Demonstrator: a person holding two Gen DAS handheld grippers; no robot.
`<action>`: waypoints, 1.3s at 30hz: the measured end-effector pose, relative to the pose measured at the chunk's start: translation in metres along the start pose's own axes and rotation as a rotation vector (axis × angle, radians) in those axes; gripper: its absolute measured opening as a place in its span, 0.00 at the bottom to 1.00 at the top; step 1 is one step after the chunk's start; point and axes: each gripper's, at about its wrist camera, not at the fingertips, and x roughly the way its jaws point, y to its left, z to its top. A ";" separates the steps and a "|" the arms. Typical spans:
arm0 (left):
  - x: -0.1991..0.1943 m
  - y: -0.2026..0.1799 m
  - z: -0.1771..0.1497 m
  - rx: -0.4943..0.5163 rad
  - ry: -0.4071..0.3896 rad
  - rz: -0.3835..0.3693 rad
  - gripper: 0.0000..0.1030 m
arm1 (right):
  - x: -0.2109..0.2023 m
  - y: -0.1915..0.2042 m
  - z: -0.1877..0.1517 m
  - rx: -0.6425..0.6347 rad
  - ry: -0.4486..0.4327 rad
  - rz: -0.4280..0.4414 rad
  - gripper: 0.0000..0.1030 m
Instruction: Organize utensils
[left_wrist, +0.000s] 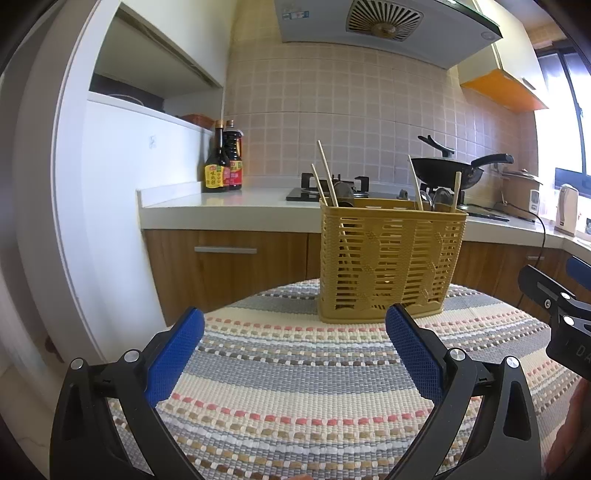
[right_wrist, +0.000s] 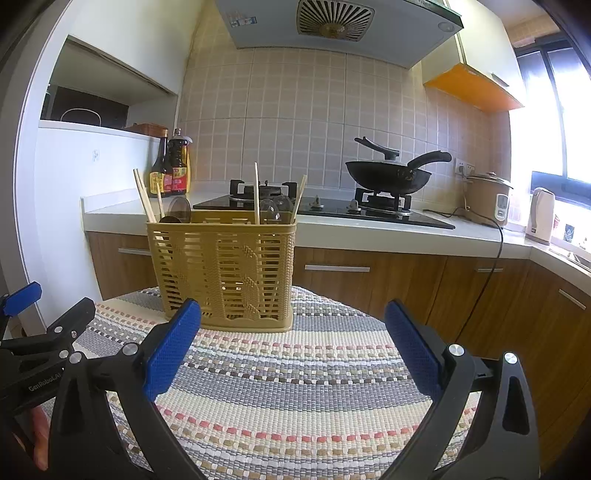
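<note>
A yellow slotted utensil basket (left_wrist: 389, 258) stands upright at the far side of a striped woven mat (left_wrist: 295, 387). Several wooden chopsticks (left_wrist: 327, 173) and dark spoons (left_wrist: 439, 197) stick out of its top. My left gripper (left_wrist: 295, 350) is open and empty, low over the mat, just in front of the basket. In the right wrist view the basket (right_wrist: 225, 269) stands ahead and left, with chopsticks (right_wrist: 256, 192) and spoons (right_wrist: 179, 208) in it. My right gripper (right_wrist: 293, 347) is open and empty over the mat (right_wrist: 295, 406). The left gripper's body shows at the left edge.
Behind the mat runs a white kitchen counter (left_wrist: 221, 206) with wooden cabinets below. On it stand two sauce bottles (left_wrist: 223, 162), a gas hob with a black wok (right_wrist: 388, 173), a rice cooker (right_wrist: 487, 195) and a kettle (right_wrist: 541, 216). A white wall unit stands at the left.
</note>
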 end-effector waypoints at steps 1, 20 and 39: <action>0.000 0.000 0.000 0.000 -0.001 0.000 0.93 | 0.000 0.000 0.000 0.000 0.000 -0.001 0.92; -0.001 -0.001 0.000 0.002 -0.003 0.000 0.93 | -0.001 0.000 0.001 0.006 -0.001 0.002 0.92; -0.003 -0.002 0.000 0.005 -0.001 0.012 0.93 | 0.000 0.000 0.000 0.003 0.001 0.009 0.92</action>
